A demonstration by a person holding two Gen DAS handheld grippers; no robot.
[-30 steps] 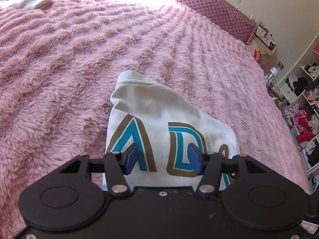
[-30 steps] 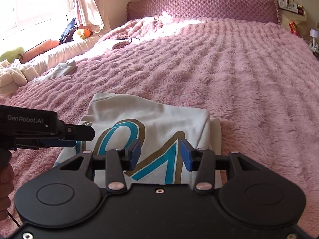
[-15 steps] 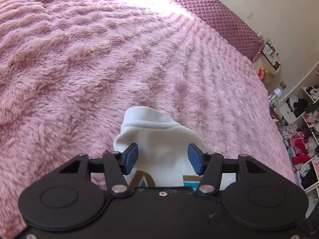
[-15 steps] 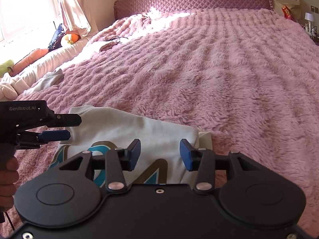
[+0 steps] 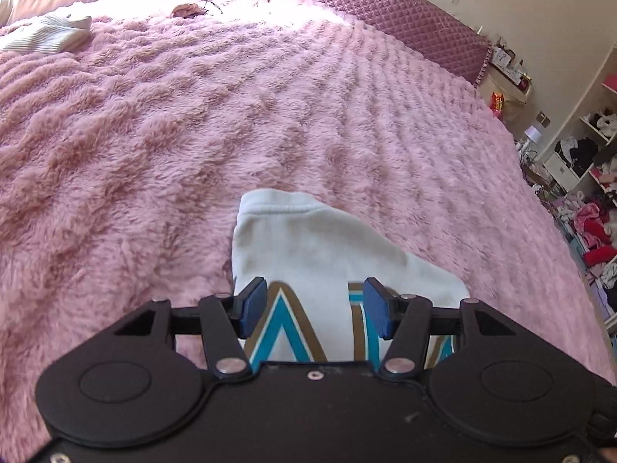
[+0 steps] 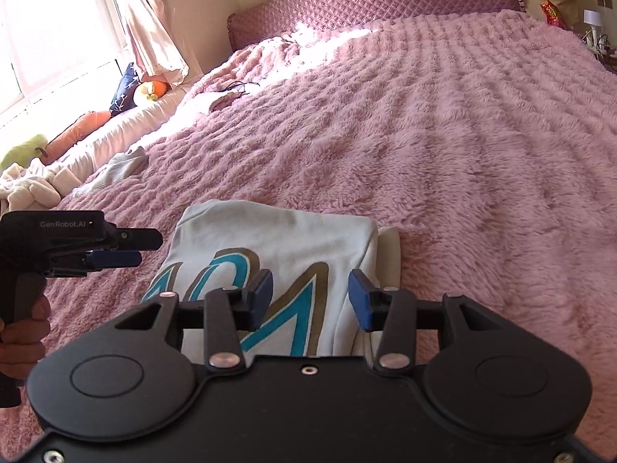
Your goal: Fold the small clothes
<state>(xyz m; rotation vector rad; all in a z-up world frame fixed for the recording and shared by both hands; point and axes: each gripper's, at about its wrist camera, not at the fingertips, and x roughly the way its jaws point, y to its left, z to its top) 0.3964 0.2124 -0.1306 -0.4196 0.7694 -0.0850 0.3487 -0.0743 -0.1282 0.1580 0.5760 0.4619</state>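
A folded white garment (image 5: 308, 247) with teal and brown lettering lies flat on the fluffy pink blanket (image 5: 154, 135). My left gripper (image 5: 314, 305) hovers over its near part, open, with nothing between the blue pads. In the right wrist view the same garment (image 6: 277, 239) sits just ahead, a second layer peeking out along its right edge. My right gripper (image 6: 310, 301) hangs above it, open and holding nothing. The left gripper (image 6: 135, 247), held by a hand (image 6: 23, 328), is seen side-on just left of the garment.
A white ribbed garment (image 5: 50, 32) lies at the blanket's far left edge. A quilted purple headboard (image 6: 370, 4) closes the far end. Pillows and soft toys (image 6: 77, 131) line the window side. Shelves full of clothes (image 5: 590, 193) stand to the right of the bed.
Both grippers shifted over the garment. The left view lost most of the lettering half a second ago and shows more again now. The garment has stayed put.
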